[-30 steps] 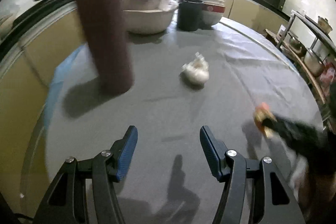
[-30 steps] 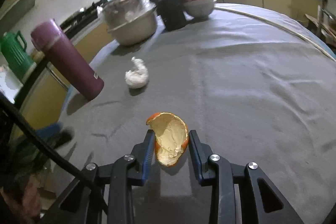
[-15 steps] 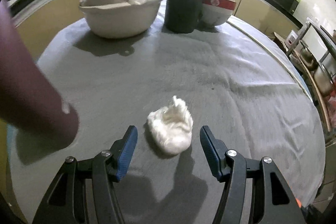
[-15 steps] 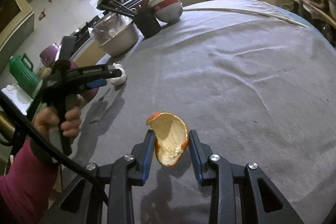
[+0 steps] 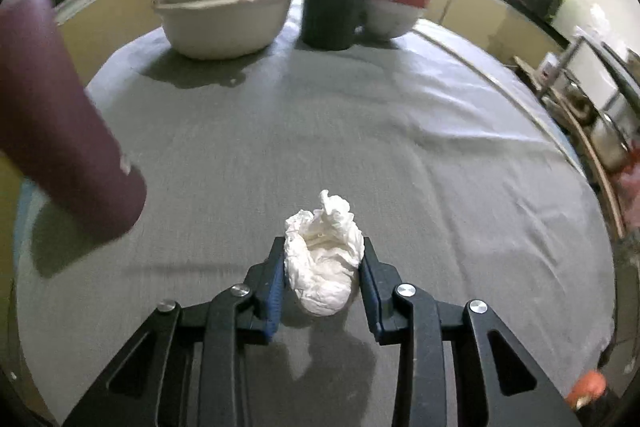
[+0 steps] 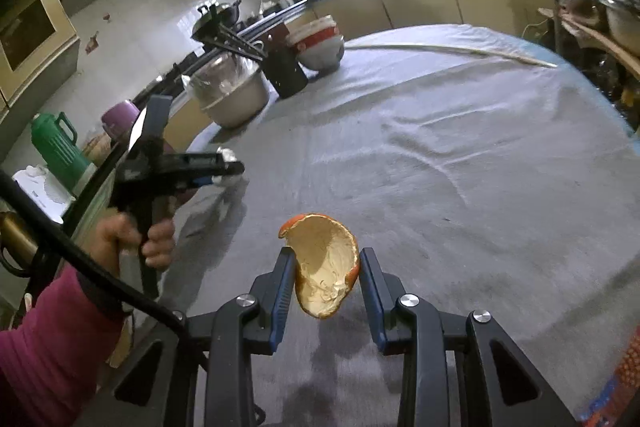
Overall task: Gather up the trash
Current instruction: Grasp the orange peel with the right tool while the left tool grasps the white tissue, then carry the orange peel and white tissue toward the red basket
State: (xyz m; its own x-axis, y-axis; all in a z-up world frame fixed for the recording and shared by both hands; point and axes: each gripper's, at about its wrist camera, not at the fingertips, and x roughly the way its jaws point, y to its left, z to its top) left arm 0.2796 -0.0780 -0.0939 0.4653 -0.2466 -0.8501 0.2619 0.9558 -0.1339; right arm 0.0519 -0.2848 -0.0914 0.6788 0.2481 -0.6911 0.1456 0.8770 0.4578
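Note:
A crumpled white tissue (image 5: 320, 279) lies on the grey tablecloth (image 5: 320, 115) between the blue pads of my left gripper (image 5: 322, 245). Its jaws are closing, and both pads press the tissue's sides. In the right wrist view, my right gripper (image 6: 326, 255) is shut on a curved piece of orange peel (image 6: 324, 275), held just above the cloth. That view also shows the left gripper (image 6: 234, 169) at the left, held by a hand in a pink sleeve (image 6: 48, 339), with a bit of the tissue (image 6: 225, 153) at its tips.
A maroon flask (image 5: 60, 131) stands close on the left of the tissue. At the table's far edge are a white basin with a wrapped bowl (image 5: 224, 23), a black utensil holder (image 5: 332, 11) and stacked bowls (image 5: 392, 11). A green jug (image 6: 56, 147) stands off the table.
My left gripper moved forward over the table to the tissue, and its jaws narrowed onto it. The right gripper carried the peel sideways and up; the left hand came into its view.

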